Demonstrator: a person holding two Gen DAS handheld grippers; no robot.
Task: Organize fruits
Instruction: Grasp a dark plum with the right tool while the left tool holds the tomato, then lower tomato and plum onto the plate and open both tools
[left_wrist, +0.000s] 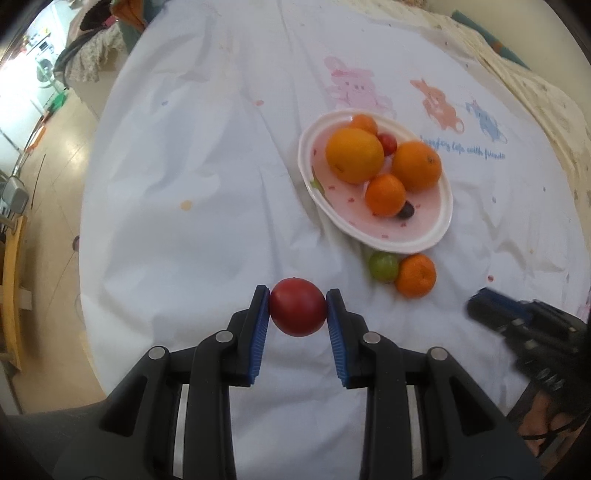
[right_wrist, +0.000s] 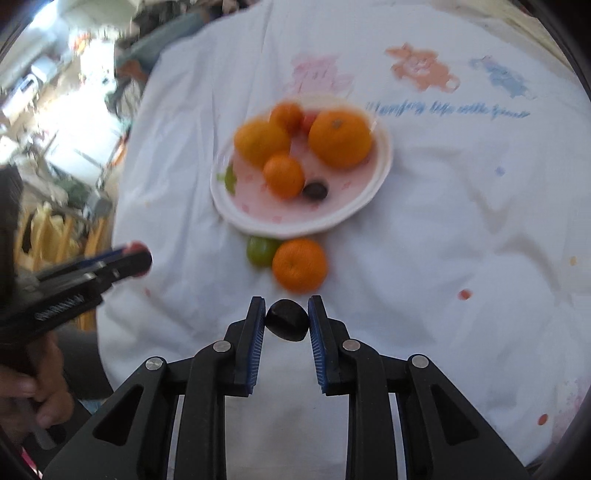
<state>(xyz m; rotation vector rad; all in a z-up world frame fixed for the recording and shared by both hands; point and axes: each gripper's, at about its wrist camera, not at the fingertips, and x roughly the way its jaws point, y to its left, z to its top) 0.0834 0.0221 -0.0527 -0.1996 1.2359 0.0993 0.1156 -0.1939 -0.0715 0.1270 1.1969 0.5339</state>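
Observation:
My left gripper (left_wrist: 297, 308) is shut on a red tomato (left_wrist: 297, 312), held above the white cloth. My right gripper (right_wrist: 287, 316) is shut on a small dark plum-like fruit (right_wrist: 287, 320). Beyond both stands a white oval plate (left_wrist: 424, 242) (right_wrist: 295, 229) with a pink centre. It holds several oranges (left_wrist: 354, 155) (right_wrist: 340, 138), a small red fruit (left_wrist: 388, 143) and a dark grape (left_wrist: 406, 211) (right_wrist: 315, 190). In front of the plate a green fruit (left_wrist: 383, 265) (right_wrist: 260, 251) and a mandarin (left_wrist: 416, 275) (right_wrist: 300, 264) lie side by side on the cloth. The right gripper shows blurred at the right edge of the left wrist view.
A white tablecloth (left_wrist: 207, 206) (right_wrist: 461, 229) with printed cartoon animals and blue lettering covers the round table. Floor, a wooden chair (left_wrist: 13, 280) and room clutter lie off to the left. A hand (right_wrist: 33, 398) holds the left gripper's handle.

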